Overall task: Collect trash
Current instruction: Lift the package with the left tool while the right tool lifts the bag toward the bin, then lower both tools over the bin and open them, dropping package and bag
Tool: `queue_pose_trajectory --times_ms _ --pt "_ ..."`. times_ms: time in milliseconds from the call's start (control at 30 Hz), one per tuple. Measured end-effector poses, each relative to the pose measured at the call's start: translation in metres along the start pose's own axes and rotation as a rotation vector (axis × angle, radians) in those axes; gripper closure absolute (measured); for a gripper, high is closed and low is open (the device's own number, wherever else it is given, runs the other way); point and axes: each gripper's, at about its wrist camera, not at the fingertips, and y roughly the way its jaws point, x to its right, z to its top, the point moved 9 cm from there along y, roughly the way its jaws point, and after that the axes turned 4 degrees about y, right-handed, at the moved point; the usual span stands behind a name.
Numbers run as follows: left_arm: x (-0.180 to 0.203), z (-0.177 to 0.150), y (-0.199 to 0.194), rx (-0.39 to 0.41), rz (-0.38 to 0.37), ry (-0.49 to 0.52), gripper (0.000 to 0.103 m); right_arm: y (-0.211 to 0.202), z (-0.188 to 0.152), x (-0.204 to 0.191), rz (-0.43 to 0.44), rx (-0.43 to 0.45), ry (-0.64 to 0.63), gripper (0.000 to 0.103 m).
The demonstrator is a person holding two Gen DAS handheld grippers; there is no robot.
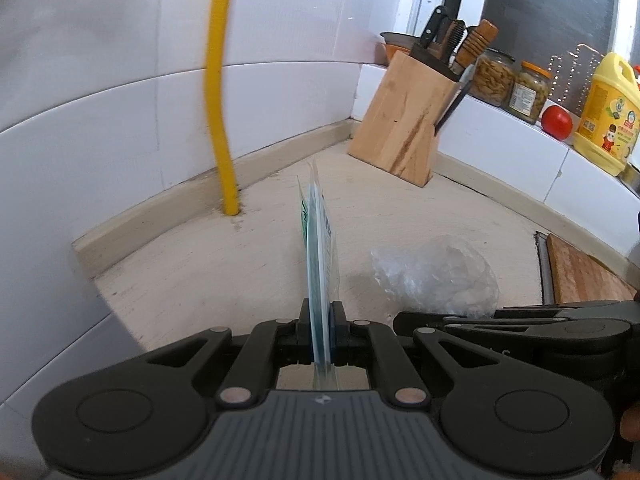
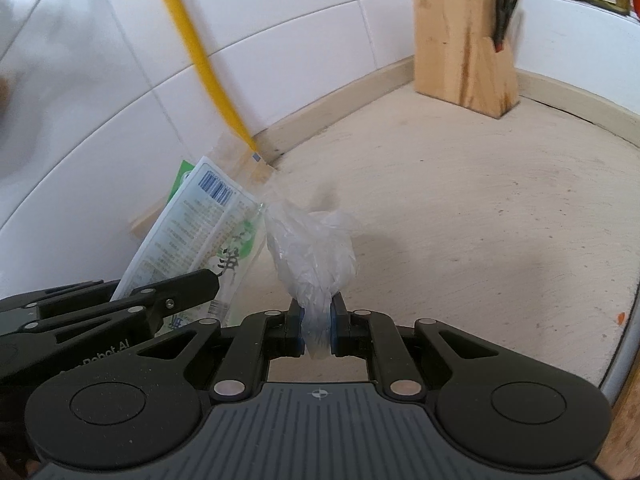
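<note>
My left gripper (image 1: 320, 320) is shut on a flat green-and-white printed wrapper (image 1: 318, 248), held edge-on above the beige counter (image 1: 224, 264). The same wrapper (image 2: 196, 228) shows face-on at the left of the right wrist view, with the left gripper (image 2: 176, 300) clamped on it. My right gripper (image 2: 318, 320) is shut on a crumpled clear plastic bag (image 2: 312, 248), lifted above the counter. That bag (image 1: 436, 276) also shows in the left wrist view, with the right gripper (image 1: 416, 318) at its base.
A yellow pipe (image 1: 218, 92) rises from the counter against the white tiled wall. A wooden knife block (image 1: 400, 120) stands in the corner. Jars (image 1: 492, 78), a tomato (image 1: 557, 122) and a yellow detergent bottle (image 1: 608, 116) sit on the ledge. A wooden board (image 1: 580, 276) lies at right.
</note>
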Motion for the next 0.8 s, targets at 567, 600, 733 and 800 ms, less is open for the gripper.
queue_pose_trajectory --times_ms 567,600,733,800 --pt "-0.054 -0.039 -0.064 0.017 0.133 -0.109 0.100 0.005 -0.037 -0.081 0.104 -0.072 -0.125 0.088" --pt "-0.058 -0.042 -0.068 0.019 0.140 -0.116 0.100 0.006 -0.039 -0.085 0.110 -0.077 -0.133 0.088" --pt "-0.072 -0.054 -0.083 0.022 0.170 -0.143 0.100 0.009 -0.050 -0.106 0.136 -0.097 -0.166 0.088" --pt "-0.078 -0.059 -0.089 0.024 0.182 -0.155 0.100 0.009 -0.055 -0.115 0.148 -0.104 -0.182 0.088"
